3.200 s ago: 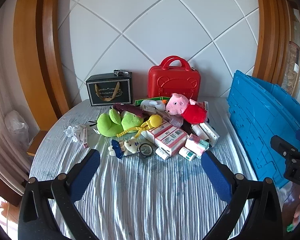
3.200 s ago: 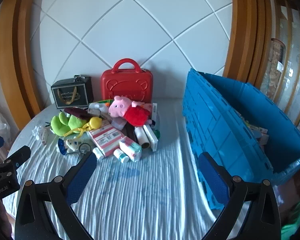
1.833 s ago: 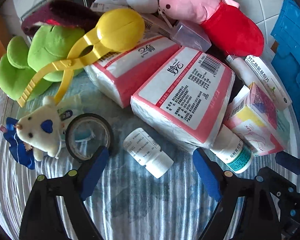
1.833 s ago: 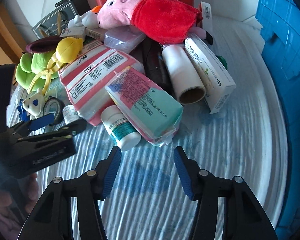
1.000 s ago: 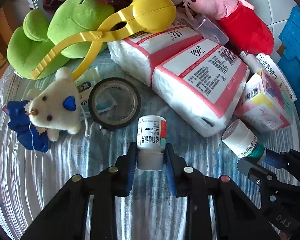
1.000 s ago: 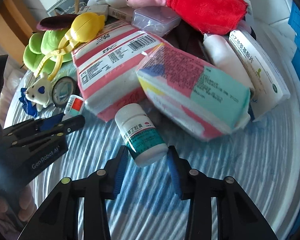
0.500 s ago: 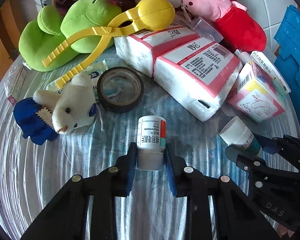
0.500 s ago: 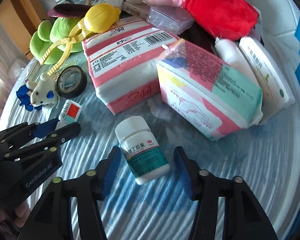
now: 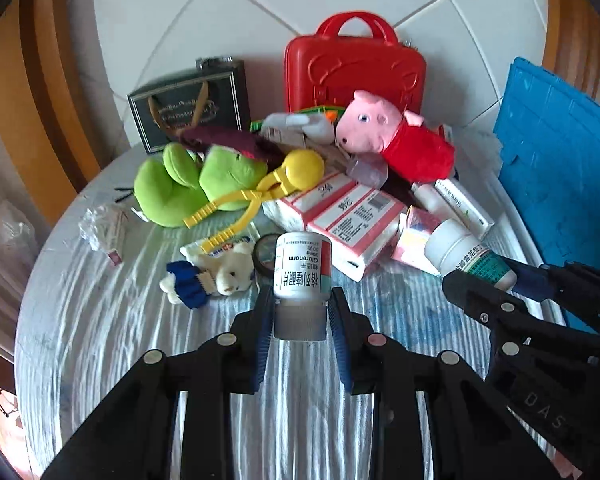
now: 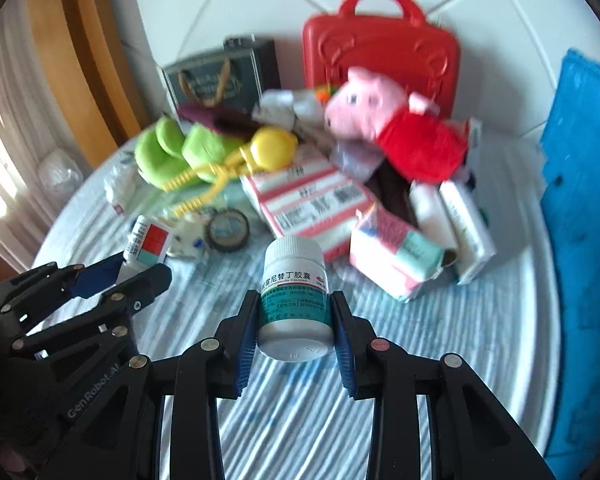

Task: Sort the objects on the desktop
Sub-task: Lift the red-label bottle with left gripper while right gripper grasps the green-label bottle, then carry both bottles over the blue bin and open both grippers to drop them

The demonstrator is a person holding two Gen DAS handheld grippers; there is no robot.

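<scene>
Toy heap (image 9: 292, 176) beside blue crate (image 9: 560, 184)

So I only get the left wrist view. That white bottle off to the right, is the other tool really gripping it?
Observer: Yes. In the right wrist view both blue pads of the right tool press on the white pill bottle at its teal label, with the cap pointing away from the tool.
Operator: And my own bottle, is there anything on its other side?
Observer: The Glurenorm bottle in the left tool shows a red block next to a teal one on its label.
Operator: What is half hidden behind it?
Observer: A roll of black tape, lying flat beside the small white teddy.
</scene>
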